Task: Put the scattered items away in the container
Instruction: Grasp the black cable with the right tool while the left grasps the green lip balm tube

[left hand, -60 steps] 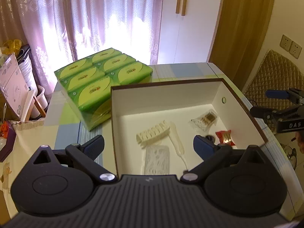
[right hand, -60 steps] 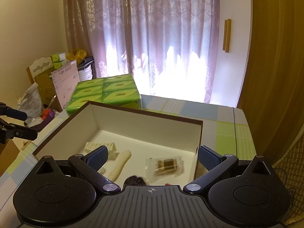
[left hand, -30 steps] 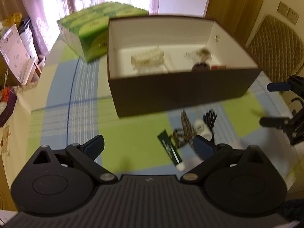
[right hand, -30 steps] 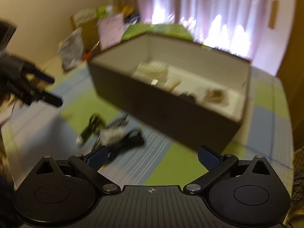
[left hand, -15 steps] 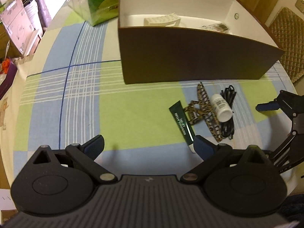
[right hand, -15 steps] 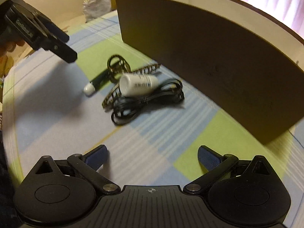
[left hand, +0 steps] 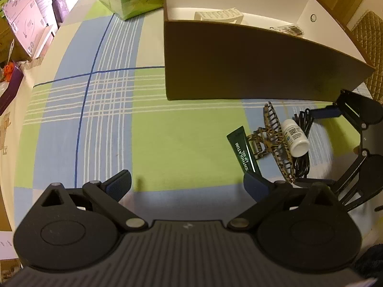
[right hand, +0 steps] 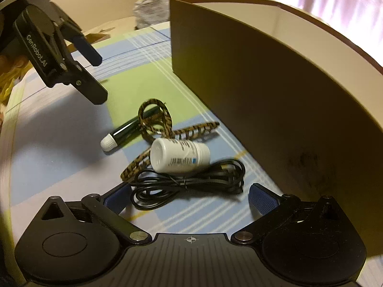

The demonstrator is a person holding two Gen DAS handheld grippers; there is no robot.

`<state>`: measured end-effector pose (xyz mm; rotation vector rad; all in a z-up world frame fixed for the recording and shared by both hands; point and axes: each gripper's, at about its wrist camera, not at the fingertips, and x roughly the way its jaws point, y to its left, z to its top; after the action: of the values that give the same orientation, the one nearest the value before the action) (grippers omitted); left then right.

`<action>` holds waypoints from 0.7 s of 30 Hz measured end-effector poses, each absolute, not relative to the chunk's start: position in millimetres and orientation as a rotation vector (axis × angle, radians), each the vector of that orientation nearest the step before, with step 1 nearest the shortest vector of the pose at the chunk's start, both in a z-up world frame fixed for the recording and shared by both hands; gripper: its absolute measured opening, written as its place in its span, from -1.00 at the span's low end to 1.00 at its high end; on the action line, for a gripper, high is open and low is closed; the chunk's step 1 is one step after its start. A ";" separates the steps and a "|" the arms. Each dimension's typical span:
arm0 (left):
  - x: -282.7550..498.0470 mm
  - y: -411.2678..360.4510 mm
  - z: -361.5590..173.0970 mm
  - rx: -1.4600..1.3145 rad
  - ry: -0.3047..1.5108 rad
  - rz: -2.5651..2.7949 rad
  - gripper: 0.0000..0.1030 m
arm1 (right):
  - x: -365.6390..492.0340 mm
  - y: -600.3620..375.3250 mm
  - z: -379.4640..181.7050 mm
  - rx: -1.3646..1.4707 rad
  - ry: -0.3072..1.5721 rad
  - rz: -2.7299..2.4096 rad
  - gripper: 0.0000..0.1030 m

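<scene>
Right tool (right hand: 189, 197) wide, empty, coiled cable (right hand: 189, 180) just ahead between its fingers, white bottle (right hand: 179, 155) and hair claw (right hand: 165, 129) beyond, brown box (right hand: 275, 91) walling its right, left tool (left hand: 188, 185) wide.

Your left tool (left hand: 187, 185) hides cap end of green tube (left hand: 243, 152). Box (left hand: 251, 71) wall hides most contents; white clip (left hand: 219, 15) half seen. Cable (right hand: 189, 181) edges motion-blurred. Bottle (right hand: 179, 155) print unreadable.

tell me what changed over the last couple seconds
Both tongs, left and right, pulled back from over the box and dropped toward the cable, bottle, hair claw and tube beside it. Both stayed open and empty; the items didn't move.
</scene>
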<state>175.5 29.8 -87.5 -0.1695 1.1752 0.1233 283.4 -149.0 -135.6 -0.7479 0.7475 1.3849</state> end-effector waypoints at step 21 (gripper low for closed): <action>183.6 10.1 -94.6 -0.092 1.175 0.051 0.88 | 295.4 -219.4 -129.1 -0.565 0.881 1.070 0.90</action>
<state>183.6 10.1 -94.6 -0.0917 1.1750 0.0515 295.4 -219.4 -129.1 -0.5649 0.8814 1.0704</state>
